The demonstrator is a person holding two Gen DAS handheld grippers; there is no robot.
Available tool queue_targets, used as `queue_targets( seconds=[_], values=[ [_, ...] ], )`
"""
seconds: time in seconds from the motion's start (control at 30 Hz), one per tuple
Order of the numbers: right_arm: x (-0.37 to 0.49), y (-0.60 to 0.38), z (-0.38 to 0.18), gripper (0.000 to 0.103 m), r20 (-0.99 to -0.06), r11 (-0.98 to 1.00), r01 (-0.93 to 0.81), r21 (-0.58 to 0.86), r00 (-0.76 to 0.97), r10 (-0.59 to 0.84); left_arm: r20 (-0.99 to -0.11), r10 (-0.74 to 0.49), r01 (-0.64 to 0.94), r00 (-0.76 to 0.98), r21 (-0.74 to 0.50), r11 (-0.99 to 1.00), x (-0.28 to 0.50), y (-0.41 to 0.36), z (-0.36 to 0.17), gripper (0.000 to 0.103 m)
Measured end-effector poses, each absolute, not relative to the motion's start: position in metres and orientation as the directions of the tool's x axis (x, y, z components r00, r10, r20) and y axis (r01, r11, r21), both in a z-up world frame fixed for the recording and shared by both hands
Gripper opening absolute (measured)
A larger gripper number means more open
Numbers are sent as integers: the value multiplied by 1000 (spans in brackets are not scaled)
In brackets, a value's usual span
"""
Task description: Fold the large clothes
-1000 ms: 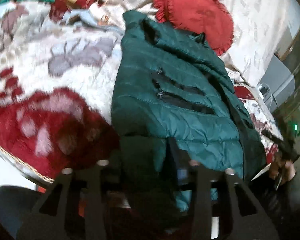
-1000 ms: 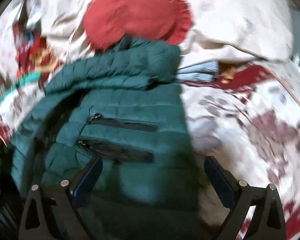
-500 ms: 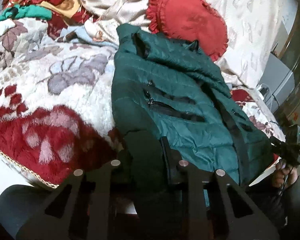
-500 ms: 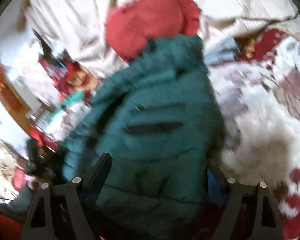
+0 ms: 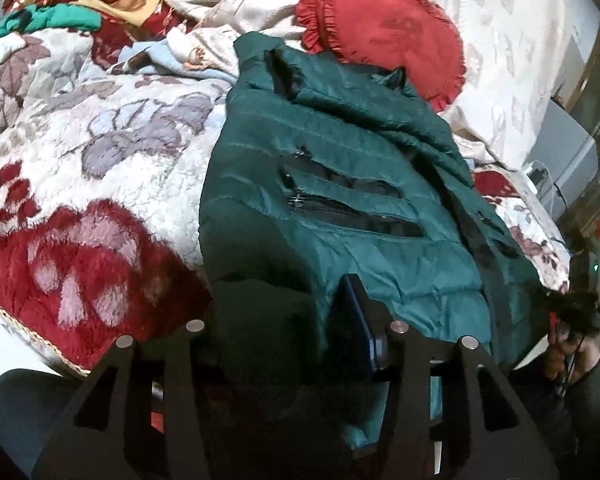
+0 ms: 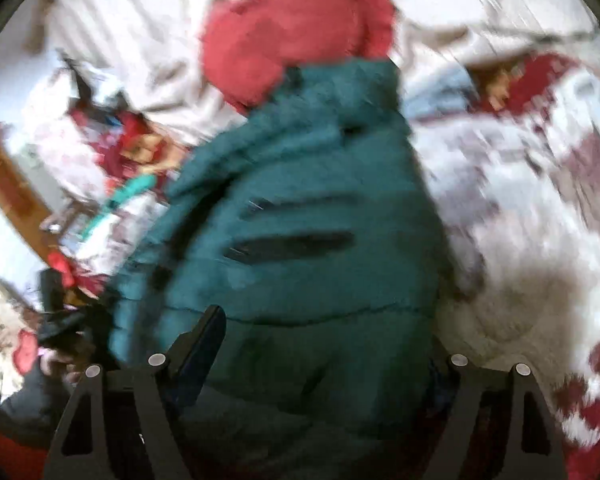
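A dark green quilted jacket (image 5: 340, 200) with two black zip pockets lies lengthwise on a flowered bed blanket (image 5: 80, 184), collar toward the far end. My left gripper (image 5: 284, 320) is shut on the jacket's near hem, with cloth bunched between the fingers. In the blurred right wrist view the same jacket (image 6: 308, 232) fills the middle. My right gripper (image 6: 324, 344) stands wide, its fingers on either side of the hem, and the right finger is hidden by cloth.
A round red frilled cushion (image 5: 384, 28) lies just beyond the collar, and also shows in the right wrist view (image 6: 296, 28). Cream bedding (image 5: 496, 56) and crumpled clothes (image 5: 68, 12) lie at the far end. The bed edge is near me.
The left gripper has shifted slightly while holding the hem. The right gripper has swung left and in over the hem, and its view is blurred by motion.
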State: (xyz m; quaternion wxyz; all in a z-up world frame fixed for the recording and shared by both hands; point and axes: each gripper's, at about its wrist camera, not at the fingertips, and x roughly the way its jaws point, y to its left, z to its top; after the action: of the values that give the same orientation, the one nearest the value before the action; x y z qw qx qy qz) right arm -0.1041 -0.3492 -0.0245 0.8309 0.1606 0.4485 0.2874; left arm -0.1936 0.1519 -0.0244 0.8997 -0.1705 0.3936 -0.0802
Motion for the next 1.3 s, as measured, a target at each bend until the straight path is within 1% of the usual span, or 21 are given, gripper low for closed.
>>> queue_targets(
  seconds=[0.03,0.13,0.23,0.27,0.3,0.33,0.37,0.4,0.43,0.5,0.57,0.63,0.67,0.73,0.8,0.9,1.1,1.3],
  values=[
    [-99,-350,-31,82,-672,790,-307,531,416,613,-683,-272,0,678,-369,929,-192,151,-26,46],
    [-100,-348,-28,83,-676,798,-304,519,425,602,-690,-248,-12,680,-348,937,-192,148,-26,47],
    [-99,-344,-28,86,-689,811,-314,493,429,585,-698,-258,-16,668,-360,933,-192,150,-27,47],
    [-99,-342,-28,86,-696,817,-317,482,428,577,-698,-266,-16,665,-369,929,-191,152,-27,47],
    [-99,-342,-27,85,-702,821,-318,475,425,571,-694,-272,-16,666,-378,926,-191,154,-27,41],
    [-99,-341,-25,77,-708,824,-317,470,423,566,-692,-271,-18,669,-380,925,-192,156,-26,34],
    [-100,-343,-21,69,-704,826,-315,467,433,563,-688,-266,-21,675,-379,925,-194,157,-25,32],
    [-102,-345,-17,54,-685,816,-325,478,444,578,-686,-260,-21,680,-372,928,-194,157,-25,26],
    [-103,-347,-14,48,-672,809,-332,485,450,587,-687,-253,-20,682,-364,931,-195,156,-24,26],
    [-102,-350,-13,40,-659,806,-330,491,464,592,-691,-241,-19,682,-346,938,-195,153,-24,26],
    [-100,-351,-18,40,-664,806,-313,503,456,592,-702,-220,-26,677,-322,947,-193,150,-26,29],
    [-98,-350,-24,40,-685,814,-294,501,439,581,-718,-189,-41,670,-290,956,-192,147,-29,40],
    [-97,-350,-27,40,-689,814,-286,506,433,581,-723,-173,-47,669,-274,961,-191,145,-30,40],
    [-97,-350,-29,44,-686,808,-273,521,429,588,-725,-158,-50,670,-257,965,-191,143,-30,40],
    [-97,-349,-29,45,-691,810,-271,520,424,586,-726,-156,-58,670,-260,964,-191,143,-31,40],
    [-96,-347,-29,46,-701,816,-266,513,419,577,-724,-144,-71,675,-258,964,-192,142,-30,40],
    [-97,-342,-26,45,-710,833,-282,476,435,553,-718,-97,-82,689,-210,974,-193,133,-28,40],
    [-102,-341,-27,45,-702,849,-269,454,479,527,-723,-102,-94,683,-225,970,-192,137,-28,42]
  ],
)
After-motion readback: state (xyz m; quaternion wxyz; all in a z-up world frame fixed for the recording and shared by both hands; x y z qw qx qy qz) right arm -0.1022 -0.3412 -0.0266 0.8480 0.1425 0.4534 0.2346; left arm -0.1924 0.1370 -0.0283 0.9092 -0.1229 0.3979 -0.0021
